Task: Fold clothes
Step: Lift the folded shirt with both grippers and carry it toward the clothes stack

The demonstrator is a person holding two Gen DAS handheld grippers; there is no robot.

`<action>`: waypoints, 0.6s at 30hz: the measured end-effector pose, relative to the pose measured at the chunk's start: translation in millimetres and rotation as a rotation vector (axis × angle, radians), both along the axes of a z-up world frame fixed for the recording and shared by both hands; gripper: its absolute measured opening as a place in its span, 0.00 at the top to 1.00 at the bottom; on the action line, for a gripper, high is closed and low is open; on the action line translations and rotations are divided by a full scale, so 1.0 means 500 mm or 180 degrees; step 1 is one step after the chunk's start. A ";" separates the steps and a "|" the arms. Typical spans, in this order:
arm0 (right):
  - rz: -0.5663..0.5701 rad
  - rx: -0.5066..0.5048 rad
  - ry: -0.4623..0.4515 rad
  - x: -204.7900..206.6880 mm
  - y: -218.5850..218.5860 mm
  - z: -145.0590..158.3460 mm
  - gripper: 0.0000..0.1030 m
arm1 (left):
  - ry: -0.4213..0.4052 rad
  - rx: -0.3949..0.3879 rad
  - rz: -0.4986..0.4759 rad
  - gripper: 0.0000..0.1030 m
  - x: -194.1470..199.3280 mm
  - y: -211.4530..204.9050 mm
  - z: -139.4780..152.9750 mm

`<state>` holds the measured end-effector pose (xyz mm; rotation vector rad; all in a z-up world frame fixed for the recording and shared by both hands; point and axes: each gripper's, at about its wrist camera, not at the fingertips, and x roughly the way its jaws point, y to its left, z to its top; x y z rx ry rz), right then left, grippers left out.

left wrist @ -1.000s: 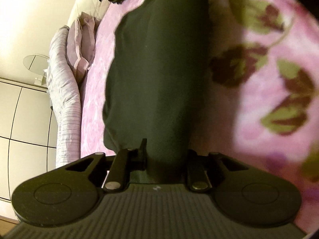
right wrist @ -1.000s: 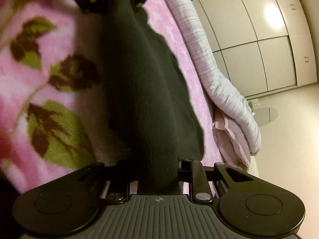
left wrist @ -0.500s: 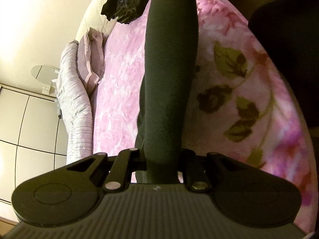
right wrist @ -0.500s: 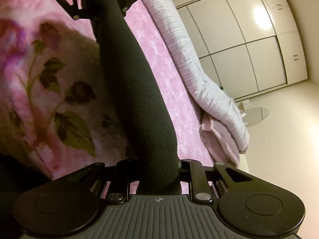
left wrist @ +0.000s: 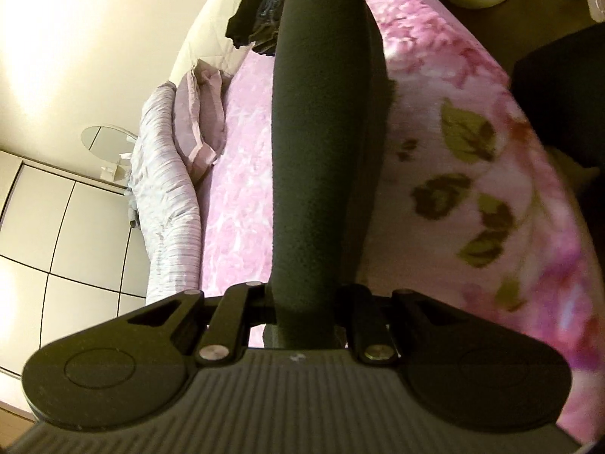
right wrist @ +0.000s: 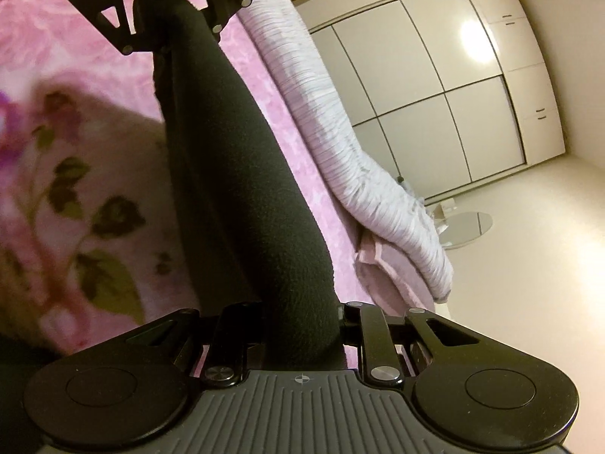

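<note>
No container shows in either view, so the pink floral blanket (left wrist: 472, 143) spread over the bed serves as the landmark here. Above that blanket a dark garment (left wrist: 317, 159) is stretched into a long, taut roll that runs from one gripper to the other, lifted clear of the blanket along most of its visible length; whether some lower edge touches the blanket cannot be told. The left gripper (left wrist: 304, 302) has its fingers drawn in against the near end of the garment, pinching the fabric between them, and the cloth fills the whole gap. The right gripper (right wrist: 298, 325) grips the opposite end in the same way, fingers pressed onto the bunched cloth. From the right wrist view the left gripper (right wrist: 172, 3) appears at the far end of the roll, above the blanket's plainer pink part, with the garment emerging from between its linkages. Beyond the blanket's far edge lies a rolled, striped pale duvet (right wrist: 340, 159), with a mauve pillow (left wrist: 202, 121) tucked against it. A heap of dark clothes (left wrist: 257, 11) sits on the blanket near the headboard end, behind the stretched garment. Past the duvet stand white wardrobe doors (right wrist: 435, 87).
</note>
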<state>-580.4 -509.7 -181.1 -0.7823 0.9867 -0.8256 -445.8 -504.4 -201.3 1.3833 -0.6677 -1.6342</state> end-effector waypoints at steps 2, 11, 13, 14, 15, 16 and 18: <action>0.0014 0.0004 -0.0032 0.004 -0.023 0.006 0.80 | 0.0040 -0.0004 -0.0023 0.88 0.005 -0.023 0.011; -0.0036 0.0383 -0.0141 0.000 -0.114 0.067 0.81 | 0.0159 0.0290 -0.0110 0.88 -0.002 -0.114 0.098; -0.0059 0.0593 -0.0103 -0.010 -0.131 0.098 0.81 | 0.0186 0.0355 -0.0129 0.88 -0.003 -0.134 0.117; -0.0064 0.0694 -0.0088 -0.019 -0.140 0.119 0.81 | 0.0188 0.0430 -0.0139 0.88 -0.012 -0.142 0.136; -0.0079 0.0768 -0.0084 -0.030 -0.147 0.142 0.81 | 0.0180 0.0522 -0.0150 0.88 -0.026 -0.148 0.160; -0.0102 0.0838 -0.0085 -0.043 -0.154 0.168 0.81 | 0.0177 0.0596 -0.0152 0.88 -0.045 -0.153 0.185; -0.0156 0.0977 -0.0119 -0.078 -0.170 0.226 0.81 | 0.0182 0.0730 -0.0148 0.88 -0.087 -0.165 0.238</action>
